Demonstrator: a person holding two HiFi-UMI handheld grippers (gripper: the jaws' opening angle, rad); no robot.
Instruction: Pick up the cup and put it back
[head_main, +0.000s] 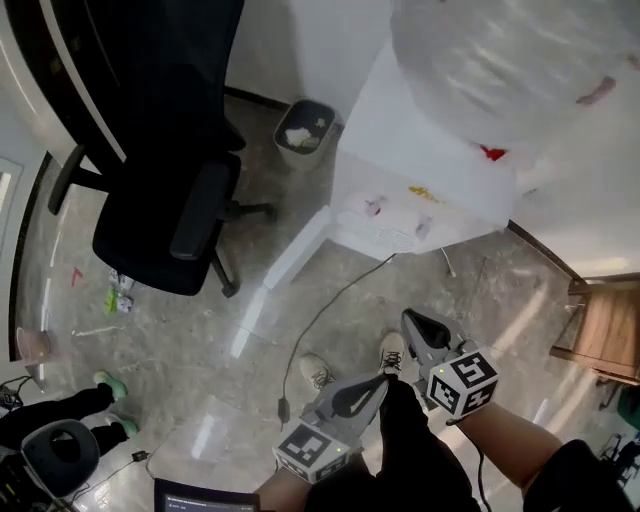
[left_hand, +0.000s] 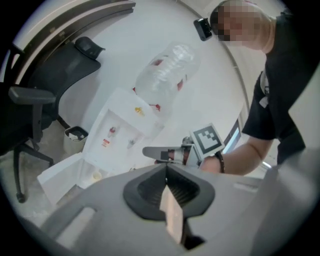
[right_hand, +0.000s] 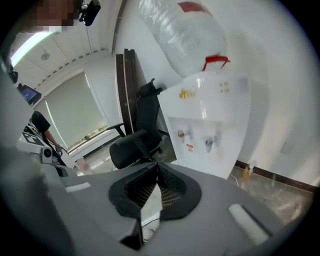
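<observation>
Jaws together, tips touching — dispenser (right_hand: 210, 125) ahead

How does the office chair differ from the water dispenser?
The office chair is black; the water dispenser is white. The office chair stands on spread legs; the water dispenser is a boxy cabinet carrying a clear bottle. Both stand on the grey floor.
</observation>
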